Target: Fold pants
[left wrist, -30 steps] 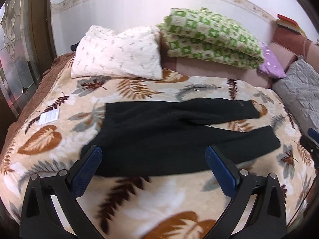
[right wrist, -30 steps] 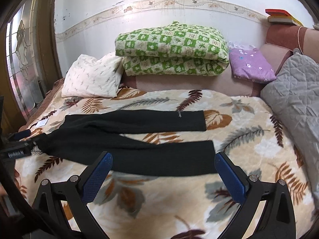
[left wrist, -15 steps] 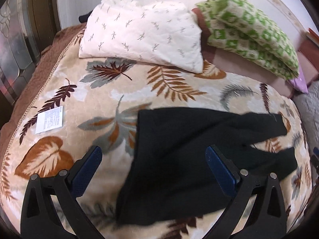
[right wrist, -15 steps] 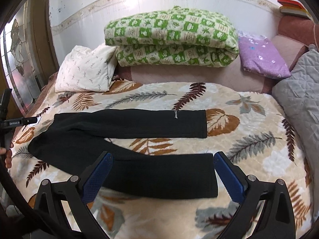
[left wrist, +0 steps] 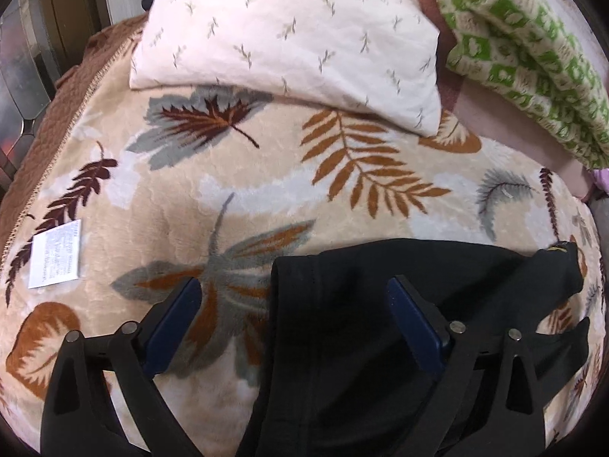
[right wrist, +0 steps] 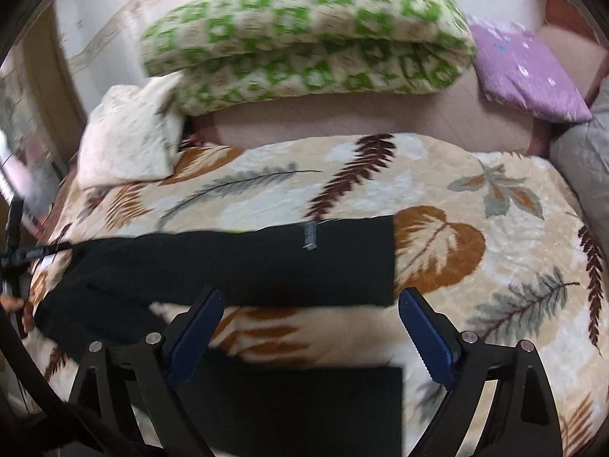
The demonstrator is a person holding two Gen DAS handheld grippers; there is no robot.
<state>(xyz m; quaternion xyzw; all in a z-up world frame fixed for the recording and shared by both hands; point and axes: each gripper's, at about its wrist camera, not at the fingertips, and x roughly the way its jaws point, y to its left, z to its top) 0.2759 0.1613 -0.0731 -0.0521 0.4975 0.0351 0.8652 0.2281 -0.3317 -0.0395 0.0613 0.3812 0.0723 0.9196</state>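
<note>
Black pants point(left wrist: 365, 304) lie flat on a leaf-patterned blanket point(left wrist: 266, 175), waistband to the left, both legs stretching right. My left gripper point(left wrist: 293, 316) is open and hovers over the far corner of the waistband, whose edge runs between the blue fingers. In the right wrist view the far leg point(right wrist: 266, 266) and near leg point(right wrist: 304, 403) lie spread apart. My right gripper point(right wrist: 308, 327) is open, low over the gap between the leg ends, near the far leg's cuff.
A white pillow point(left wrist: 289, 30), a folded green checked quilt point(right wrist: 304, 34) and a purple cushion point(right wrist: 525, 72) lie along the headboard. A grey quilted cover point(right wrist: 586, 167) is at the right. A white label point(left wrist: 55, 255) lies on the blanket's left edge.
Both grippers have moved forward and down toward the pants. The left closed in on the waistband's far corner; the right advanced over the near leg toward the far leg's cuff.
</note>
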